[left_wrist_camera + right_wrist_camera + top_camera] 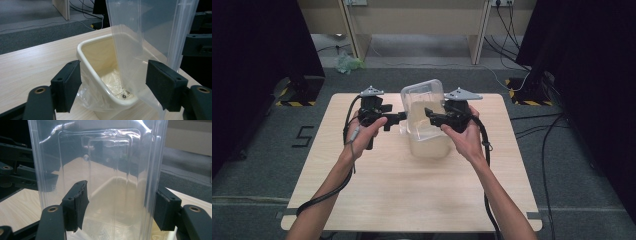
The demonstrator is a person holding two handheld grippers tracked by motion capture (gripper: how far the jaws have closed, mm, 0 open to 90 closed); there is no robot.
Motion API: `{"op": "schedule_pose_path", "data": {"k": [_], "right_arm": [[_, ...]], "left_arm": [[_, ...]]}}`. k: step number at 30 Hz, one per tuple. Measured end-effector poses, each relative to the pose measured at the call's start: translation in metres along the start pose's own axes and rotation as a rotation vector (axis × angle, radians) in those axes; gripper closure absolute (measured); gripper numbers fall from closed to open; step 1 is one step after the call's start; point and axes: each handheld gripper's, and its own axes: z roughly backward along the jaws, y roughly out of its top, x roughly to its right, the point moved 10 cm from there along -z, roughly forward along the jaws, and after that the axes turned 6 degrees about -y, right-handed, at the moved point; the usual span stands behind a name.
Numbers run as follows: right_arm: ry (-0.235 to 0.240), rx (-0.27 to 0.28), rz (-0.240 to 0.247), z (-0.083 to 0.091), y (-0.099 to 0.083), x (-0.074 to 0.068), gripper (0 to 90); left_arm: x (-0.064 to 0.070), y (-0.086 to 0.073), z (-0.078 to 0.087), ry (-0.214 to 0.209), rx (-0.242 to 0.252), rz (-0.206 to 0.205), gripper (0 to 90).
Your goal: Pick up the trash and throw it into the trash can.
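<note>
A cream bin (430, 145) lined with a thin plastic bag stands at the table's middle. A clear plastic container (423, 95) stands upright in it and leans back. My left gripper (401, 119) is at the bin's left side, open. In the left gripper view the bin's rim (86, 63) and the clear container (140, 37) sit between its spread jaws, untouched. My right gripper (430, 116) comes in from the right, open. In the right gripper view the clear container (105, 170) stands across its wide jaws, its edge next to the right pad (163, 210).
The wooden table (377, 190) has bare room in front of and beside the bin. Cables trail from both grippers off the near edge. Dark curtains flank the table, and a desk with wires stands behind it.
</note>
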Motion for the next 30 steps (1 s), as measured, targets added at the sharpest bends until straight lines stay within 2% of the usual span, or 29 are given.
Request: {"op": "schedule_pose_path", "data": {"k": [12, 23, 30], "right_arm": [[-0.016, 0.007, -0.027, -0.012, 0.005, 0.018, 36.7], [-0.031, 0.003, -0.043, -0.022, 0.001, 0.029, 36.7], [-0.046, -0.022, -0.05, -0.033, -0.006, 0.034, 36.8]], "left_arm": [[-0.007, 0.013, -0.015, 0.017, -0.007, 0.007, 28.4], [-0.015, 0.015, -0.03, 0.031, -0.027, 0.026, 28.4], [-0.024, 0.015, -0.04, 0.041, -0.027, 0.049, 28.2]]}}
